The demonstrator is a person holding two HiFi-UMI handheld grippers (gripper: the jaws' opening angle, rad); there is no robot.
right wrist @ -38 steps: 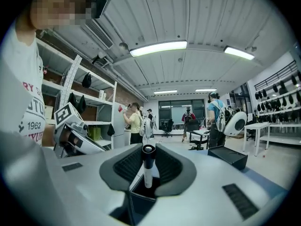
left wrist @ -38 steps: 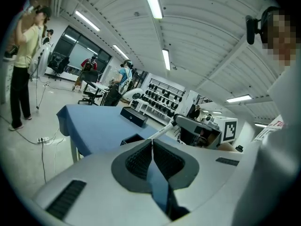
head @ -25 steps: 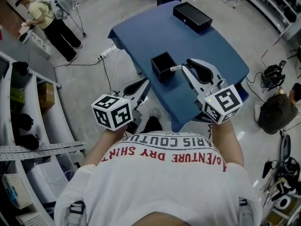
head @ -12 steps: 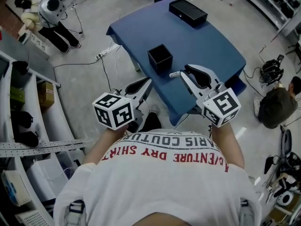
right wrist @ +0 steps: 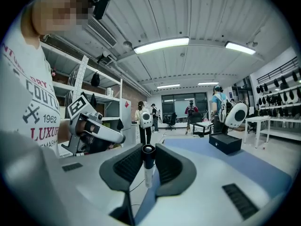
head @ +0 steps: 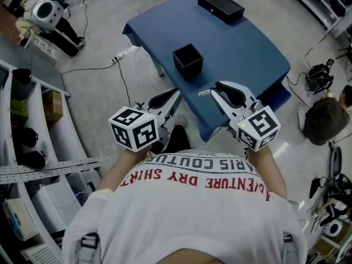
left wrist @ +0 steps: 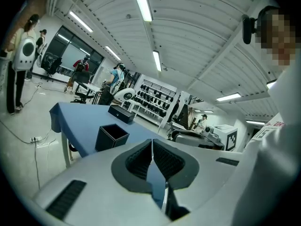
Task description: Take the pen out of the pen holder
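Slim white pen (right wrist: 148,172) between ribbed pads (right wrist: 129,165)

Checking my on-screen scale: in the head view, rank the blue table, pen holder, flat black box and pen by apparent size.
1. blue table
2. flat black box and pen holder look about alike; the box lies farther away, so unranked.
3. pen, held in the right gripper.

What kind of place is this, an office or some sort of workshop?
Most likely a robotics lab or workshop: wall racks hung with gear, a person wearing a white backpack rig, and a power cable trailing across the bare floor.
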